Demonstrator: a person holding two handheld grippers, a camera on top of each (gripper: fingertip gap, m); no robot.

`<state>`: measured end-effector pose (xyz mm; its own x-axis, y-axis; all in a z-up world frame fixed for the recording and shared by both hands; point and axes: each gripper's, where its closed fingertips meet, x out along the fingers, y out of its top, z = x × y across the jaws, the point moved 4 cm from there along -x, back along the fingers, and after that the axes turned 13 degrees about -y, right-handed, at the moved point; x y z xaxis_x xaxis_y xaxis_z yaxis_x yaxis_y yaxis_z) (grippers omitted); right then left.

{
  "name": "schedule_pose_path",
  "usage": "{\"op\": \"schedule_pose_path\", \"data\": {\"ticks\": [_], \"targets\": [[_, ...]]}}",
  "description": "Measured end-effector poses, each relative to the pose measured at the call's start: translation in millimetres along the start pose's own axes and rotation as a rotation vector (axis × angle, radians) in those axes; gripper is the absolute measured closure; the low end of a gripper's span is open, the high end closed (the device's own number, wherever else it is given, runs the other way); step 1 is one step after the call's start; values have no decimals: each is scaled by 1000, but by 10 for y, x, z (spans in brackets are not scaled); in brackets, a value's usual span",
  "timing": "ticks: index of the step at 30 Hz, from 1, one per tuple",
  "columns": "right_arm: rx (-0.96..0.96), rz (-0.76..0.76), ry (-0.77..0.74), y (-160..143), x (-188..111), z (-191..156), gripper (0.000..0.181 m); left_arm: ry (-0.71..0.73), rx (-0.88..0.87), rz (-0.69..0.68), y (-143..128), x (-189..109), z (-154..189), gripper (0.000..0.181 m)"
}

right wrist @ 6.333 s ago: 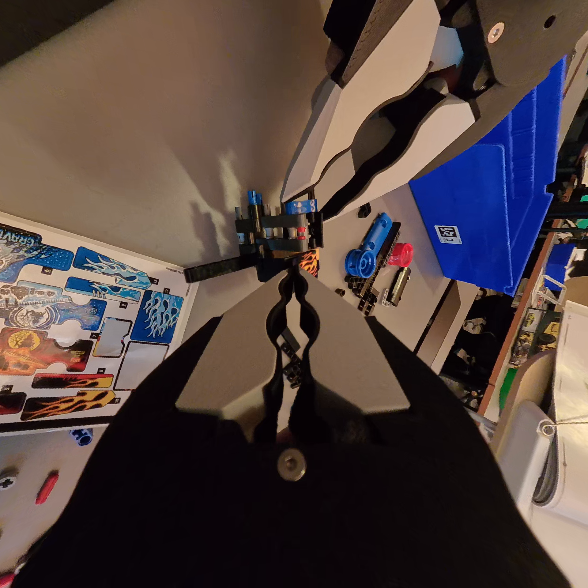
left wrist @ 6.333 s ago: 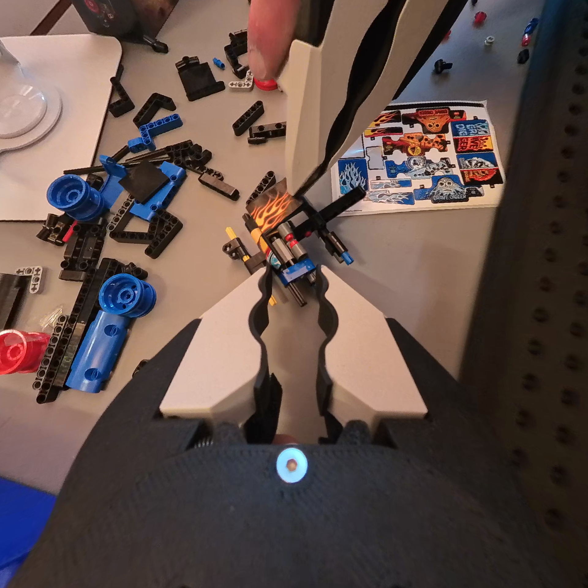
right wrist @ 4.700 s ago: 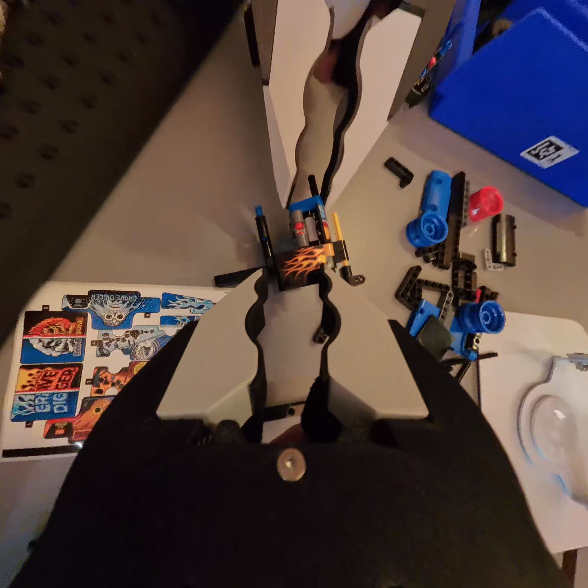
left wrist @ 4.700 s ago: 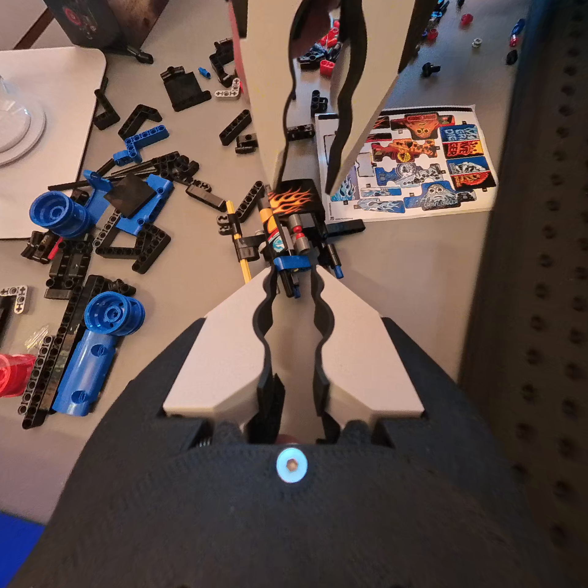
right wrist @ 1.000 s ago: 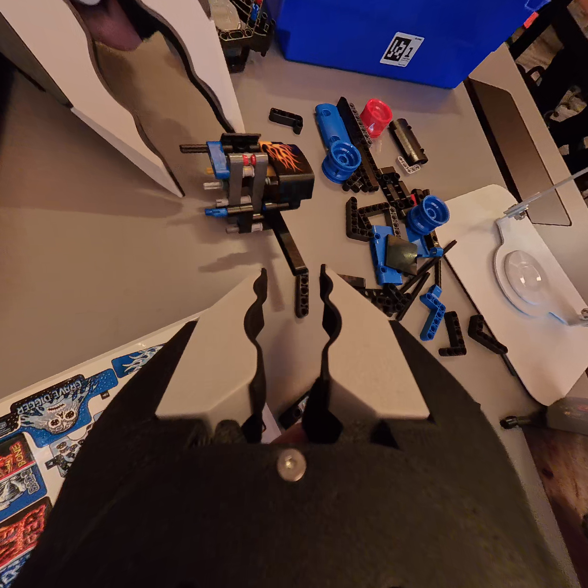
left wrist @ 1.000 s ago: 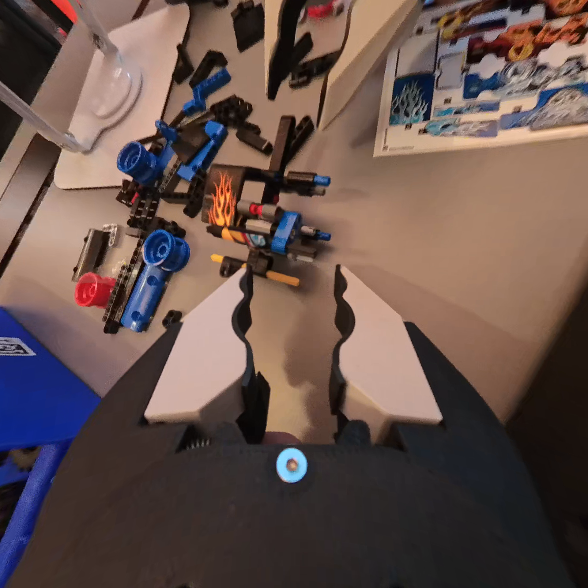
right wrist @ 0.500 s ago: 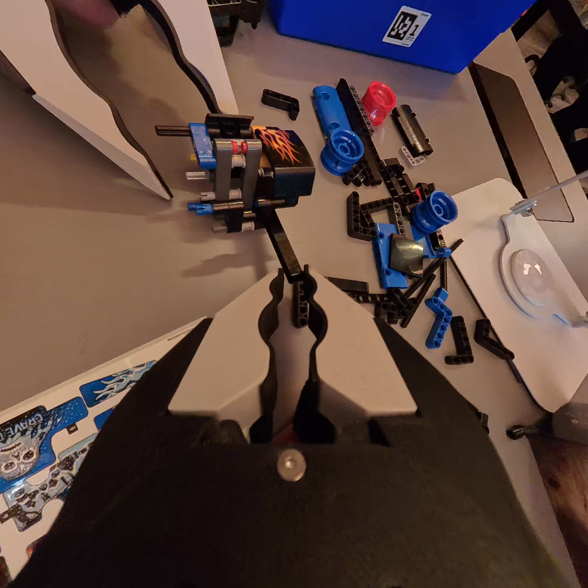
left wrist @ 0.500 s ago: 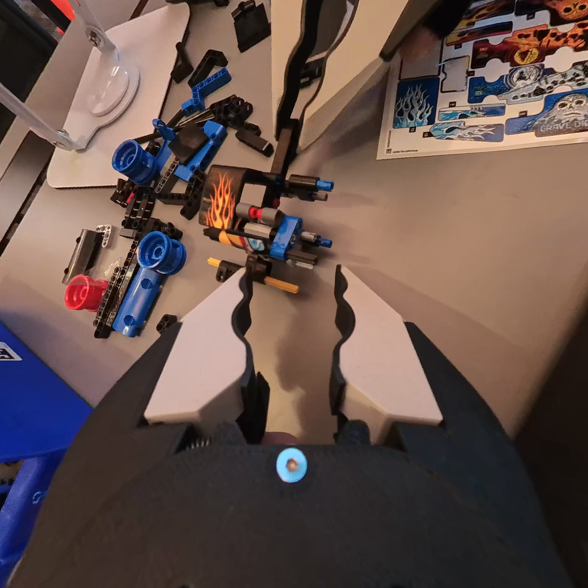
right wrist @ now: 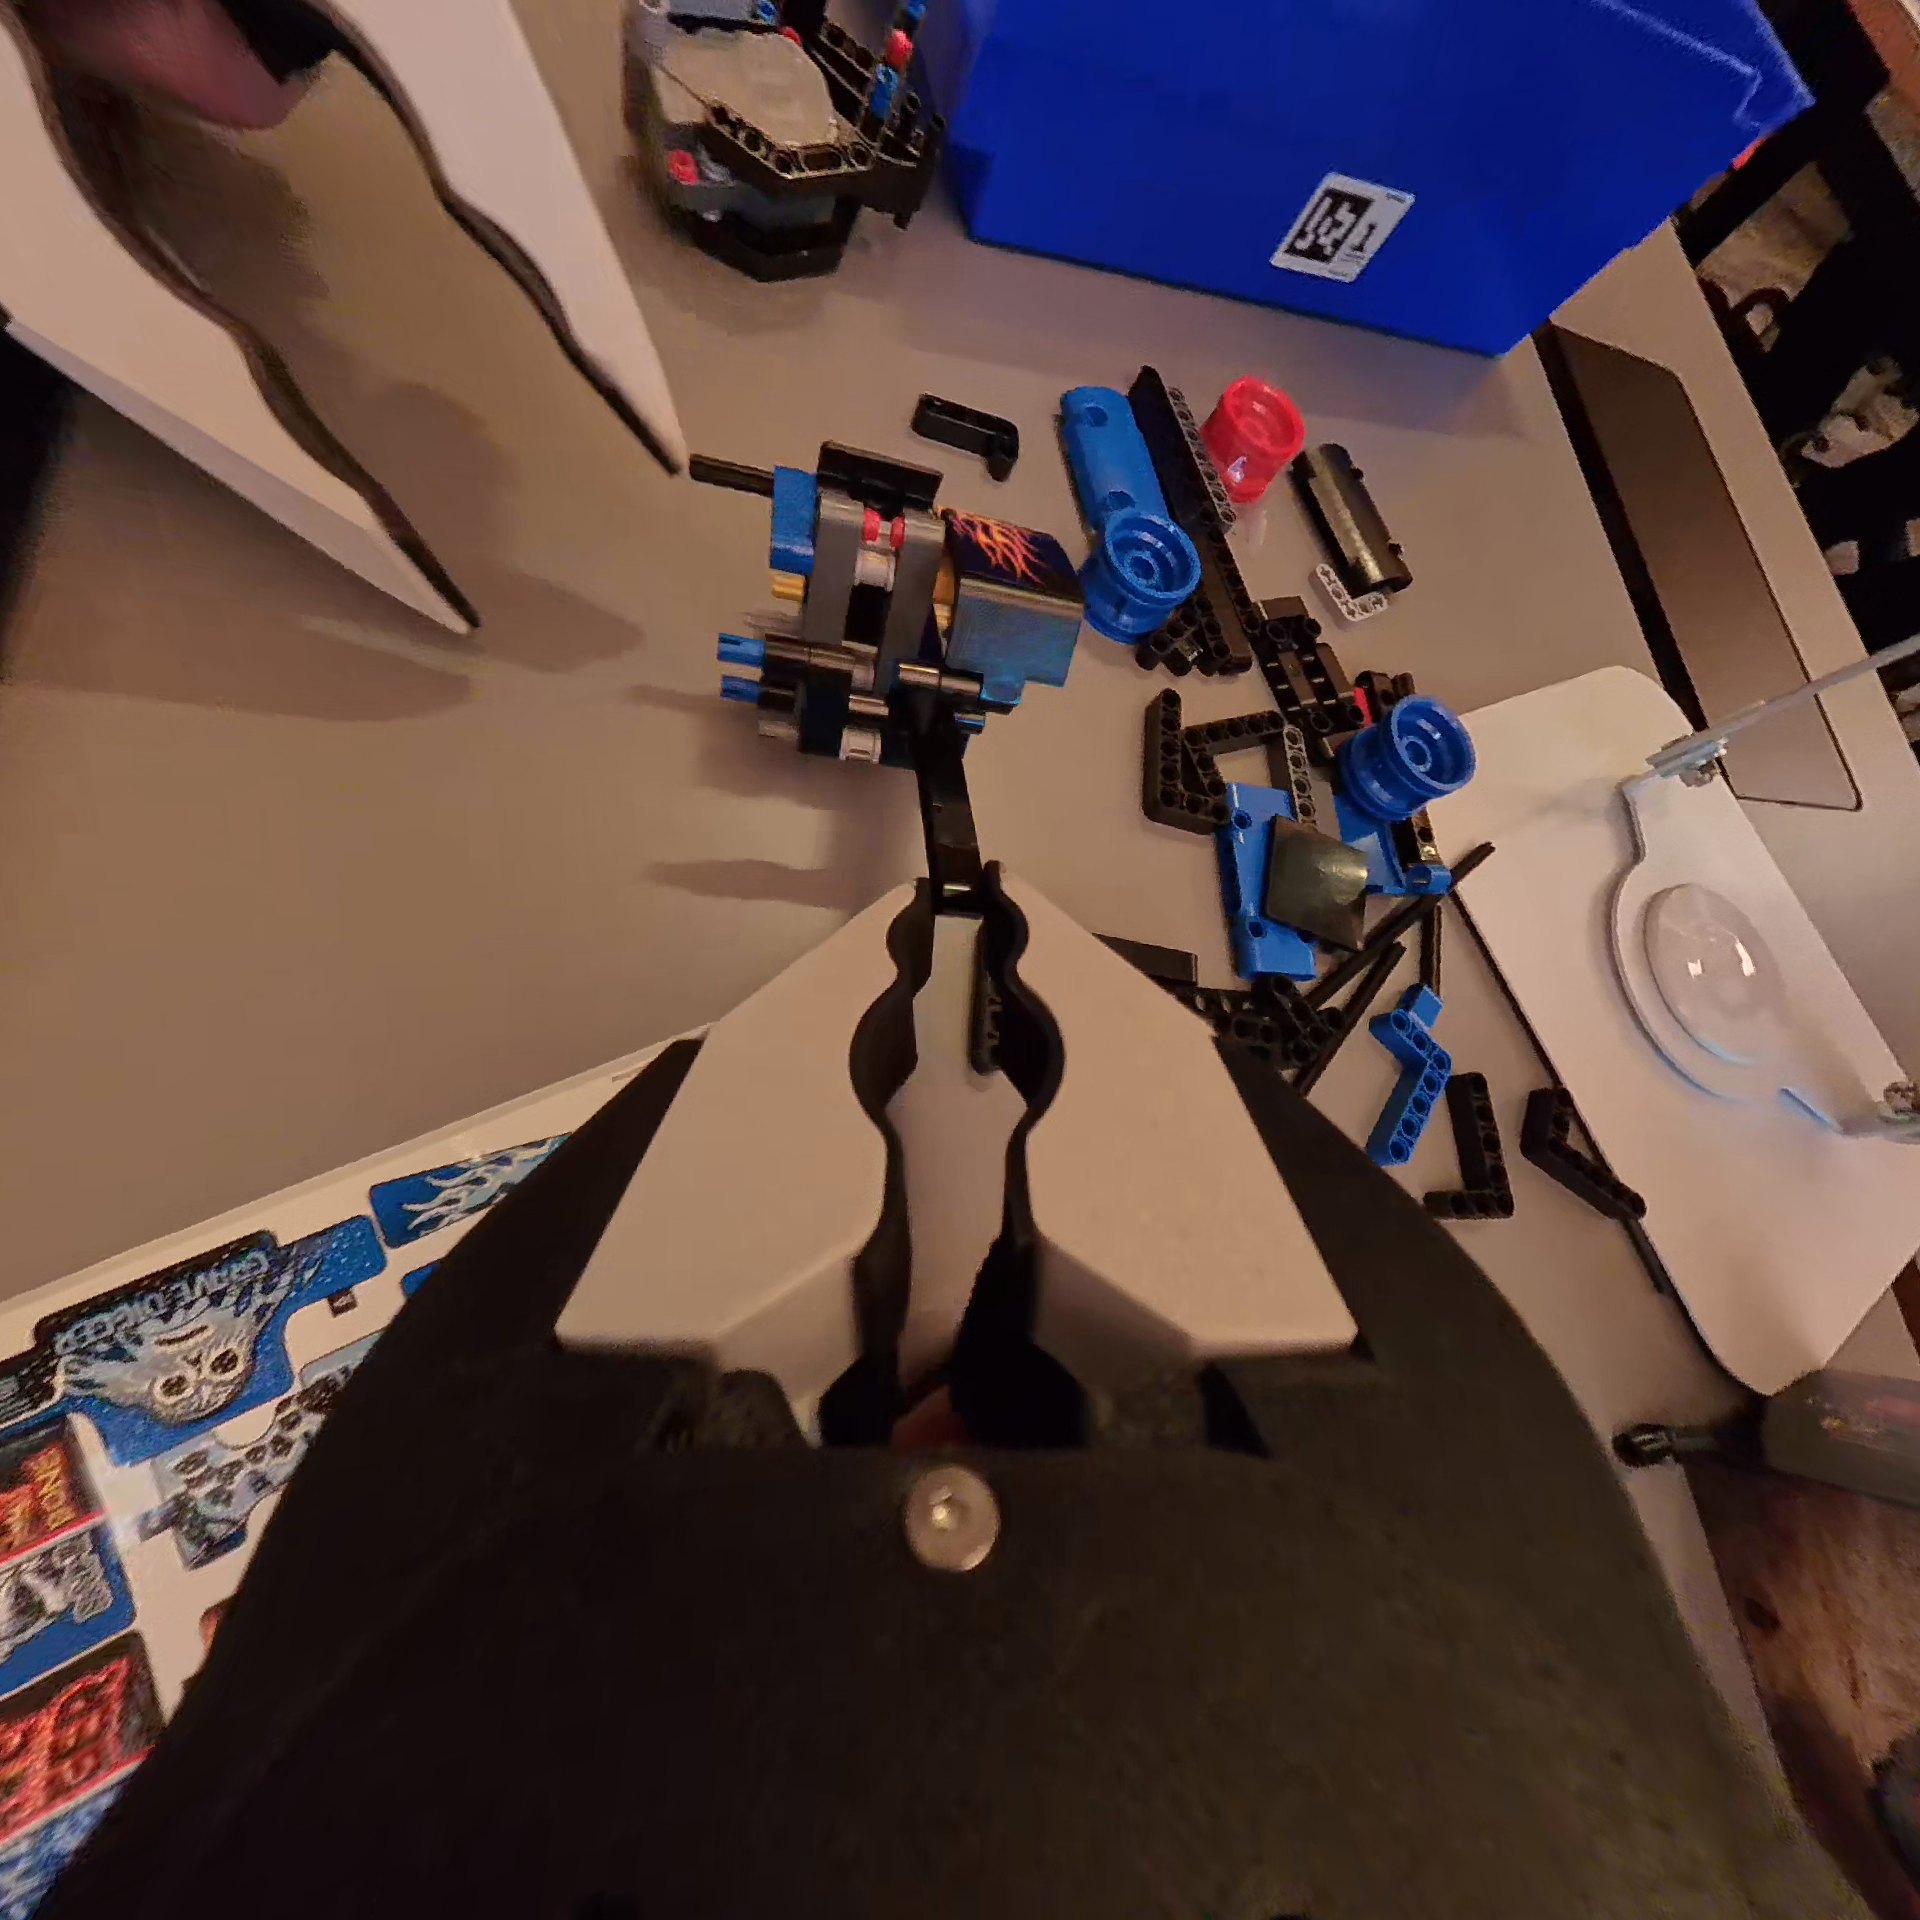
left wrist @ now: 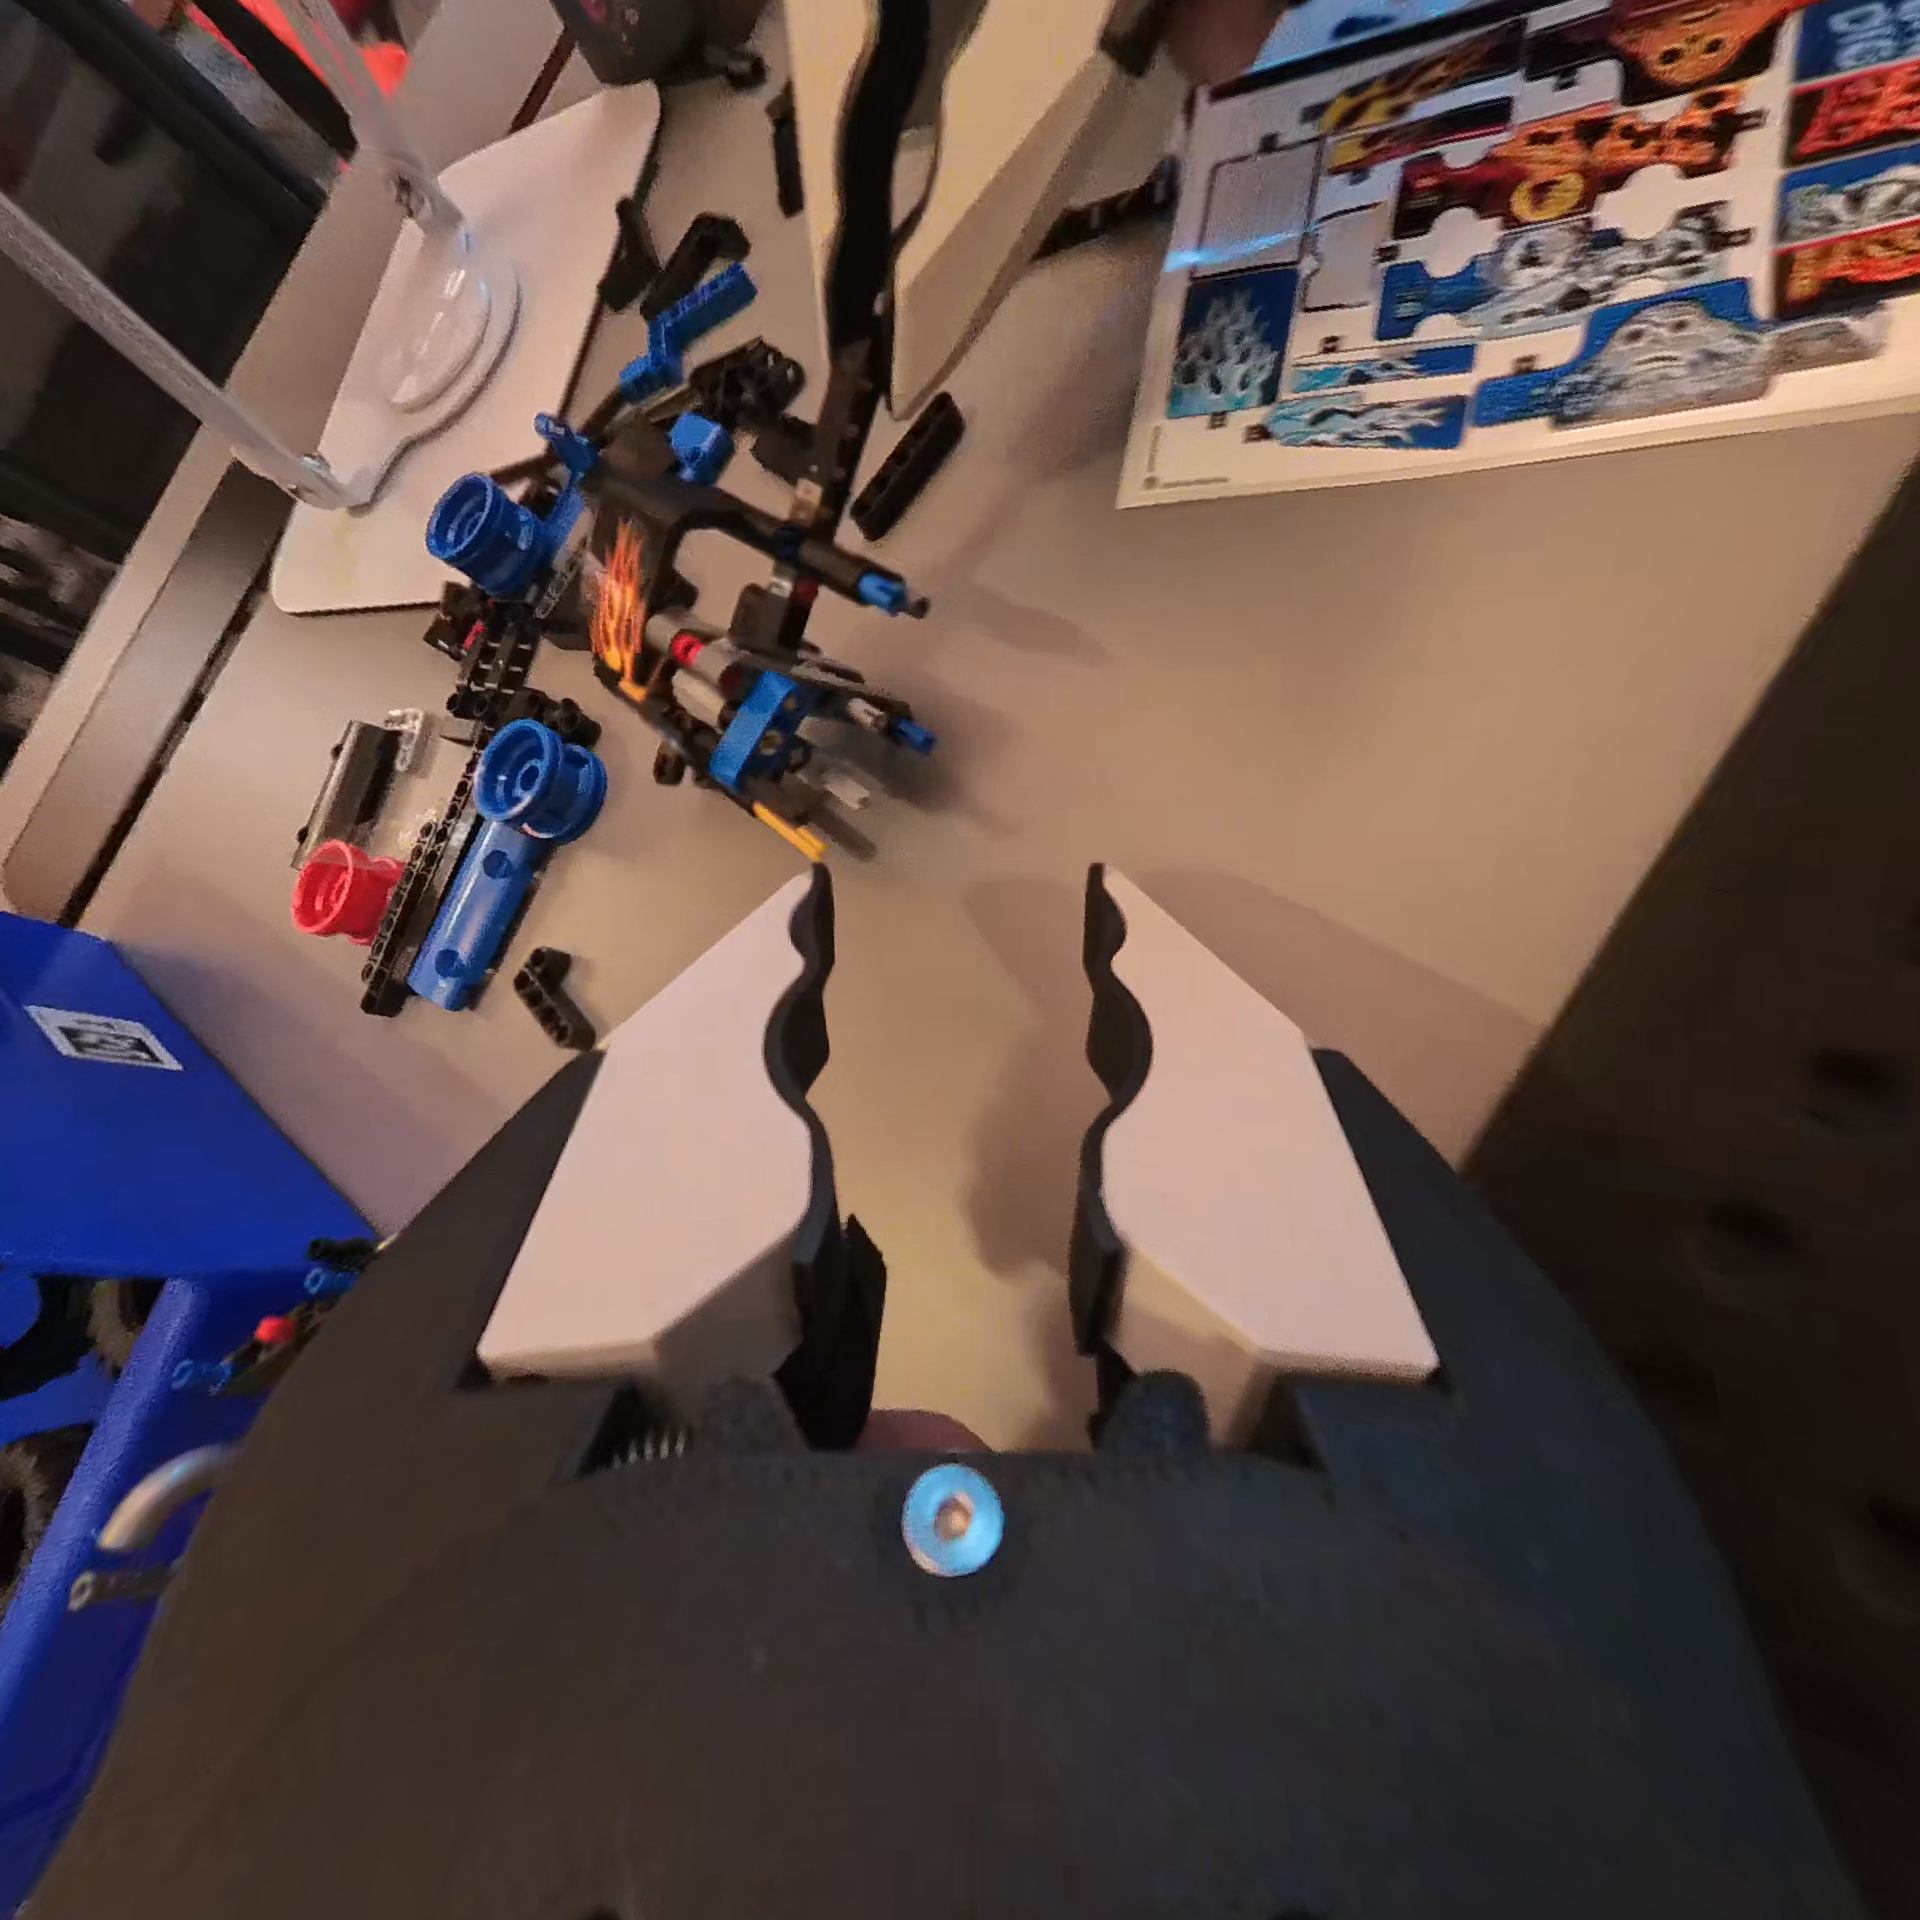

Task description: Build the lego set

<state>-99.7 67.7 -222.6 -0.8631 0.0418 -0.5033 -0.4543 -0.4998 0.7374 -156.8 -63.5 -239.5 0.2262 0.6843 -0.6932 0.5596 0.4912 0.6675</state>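
The half-built lego model (right wrist: 894,613), black and blue with a flame panel, is in the middle of the grey table (right wrist: 312,831); it also shows in the left wrist view (left wrist: 727,644). My right gripper (right wrist: 956,894) is shut on the long black beam (right wrist: 945,810) that sticks out of the model, and the model looks tipped up off the table. In the left wrist view the right gripper (left wrist: 873,343) comes down from the top. My left gripper (left wrist: 956,883) is open and empty, a little short of the model. It shows at the upper left of the right wrist view (right wrist: 571,540).
Loose blue wheels (right wrist: 1138,571), a red piece (right wrist: 1252,426) and several black beams (right wrist: 1226,748) lie beside the model. A blue bin (right wrist: 1351,135), a second grey-black sub-build (right wrist: 769,125), a sticker sheet (left wrist: 1558,260) and a white board with a clear lens (right wrist: 1714,987) ring the area. Spacing between my two grippers at the tips: around 11 cm.
My right gripper moved in and shut on the model's black beam, and the model has tipped and shifted. My left gripper drew back a little and stays open.
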Motion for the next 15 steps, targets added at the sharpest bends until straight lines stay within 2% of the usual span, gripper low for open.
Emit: {"op": "schedule_pose_path", "data": {"ticks": [4, 7, 10, 15], "targets": [[-18, 15, 20, 30, -43, -30, 176, 106, 114, -44, -22, -45, 157, 137], [-8, 33, 48, 68, -75, -48, 176, 150, 98, 3, 0, -104, 121, 133], [-7, 48, 82, 113, -123, -85, 176, 166, 57, 41, 8, -165, 19, 126], [15, 76, 155, 220, -179, -200, 176, 130, 77, -1, -42, -104, -68, 120]]}}
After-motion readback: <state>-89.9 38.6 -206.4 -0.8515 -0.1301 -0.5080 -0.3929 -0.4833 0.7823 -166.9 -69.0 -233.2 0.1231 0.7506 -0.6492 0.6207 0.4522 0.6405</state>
